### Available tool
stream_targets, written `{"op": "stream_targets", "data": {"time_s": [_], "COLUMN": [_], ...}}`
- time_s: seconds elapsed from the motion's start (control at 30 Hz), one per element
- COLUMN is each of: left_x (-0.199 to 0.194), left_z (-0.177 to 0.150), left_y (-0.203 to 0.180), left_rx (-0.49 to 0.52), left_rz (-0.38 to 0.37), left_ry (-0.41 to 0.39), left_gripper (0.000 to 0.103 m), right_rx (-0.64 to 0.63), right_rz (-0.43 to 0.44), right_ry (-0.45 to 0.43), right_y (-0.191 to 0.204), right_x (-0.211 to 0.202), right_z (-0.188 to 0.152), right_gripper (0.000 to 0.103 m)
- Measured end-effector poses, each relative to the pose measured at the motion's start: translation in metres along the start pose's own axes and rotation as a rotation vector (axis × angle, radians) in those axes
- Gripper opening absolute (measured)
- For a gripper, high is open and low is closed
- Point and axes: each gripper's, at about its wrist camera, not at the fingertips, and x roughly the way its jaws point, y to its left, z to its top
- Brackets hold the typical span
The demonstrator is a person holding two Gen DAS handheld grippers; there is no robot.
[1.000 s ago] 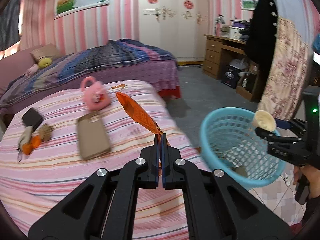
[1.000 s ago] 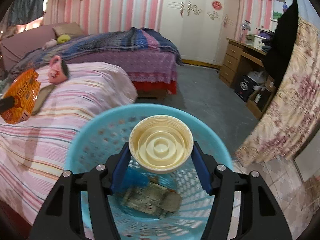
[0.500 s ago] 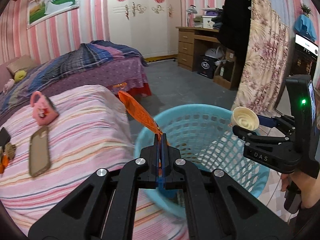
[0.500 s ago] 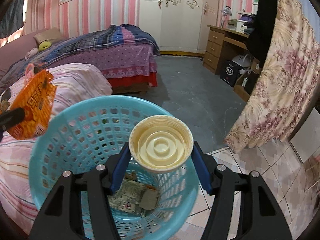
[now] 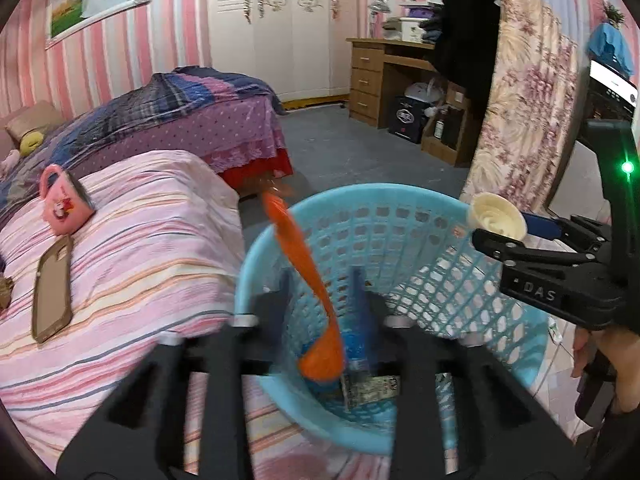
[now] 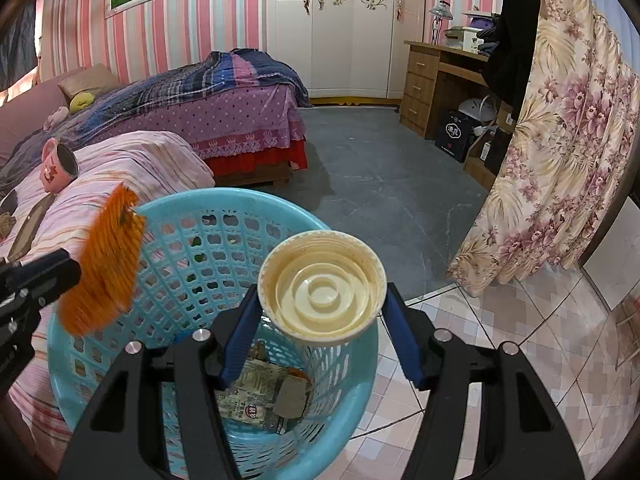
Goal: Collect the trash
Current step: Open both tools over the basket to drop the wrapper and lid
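Only the left wrist view showed the phone case point(image 5: 52, 288) flat on the striped bedspread point(image 5: 140, 248), and the person's hand point(image 5: 608, 356) gripping the handle of the right gripper point(image 5: 508, 232). Only the right wrist view looked straight down into the blue basket point(image 6: 248, 216), where a printed wrapper point(image 6: 256, 396) and a grey scrap point(image 6: 290, 398) lay on the bottom.

The left gripper point(image 5: 322, 292) was opening over the basket point(image 5: 360, 200). Its jaws stood apart and blurred, and the orange wrapper point(image 5: 308, 276) hung between them, smeared by motion, its lower end already inside the basket; the pads did not appear to press on it. From the right wrist view the same orange wrapper point(image 6: 104, 264) sat just above the basket's left rim, beside the tip of the left gripper point(image 6: 52, 268).

The right gripper point(image 6: 322, 316) was clamped on a cream lid point(image 6: 322, 288), one blue pad on each side, with the lid held over the basket's right half.

Counted: two grippers, one basket, one orange wrapper, one cream lid point(image 5: 496, 216), one pink mug point(image 5: 64, 208) lying on its side, and two beds.
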Motion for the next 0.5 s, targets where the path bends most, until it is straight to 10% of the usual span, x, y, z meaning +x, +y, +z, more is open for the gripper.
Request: {"op": "stream_targets", "data": {"time_s": [0.2, 0.5], "left_x": [-0.007, -0.018], "left_z": [0.0, 0.0], "left_y": [0.023, 0.066], "left_rx": [-0.029, -0.112], "left_rz": [0.086, 0.174], "left_ry": [-0.027, -0.051], "left_gripper": [0.077, 0.093], "right_rx": [-0.006, -0.005], "right_rz": [0.001, 0.017], "right_ry": [0.008, 0.009], "right_y": [0.002, 0.016], "right_x": [0.005, 0.007], "right_z": [-0.001, 0.0], "right_gripper": [0.061, 0.062]}}
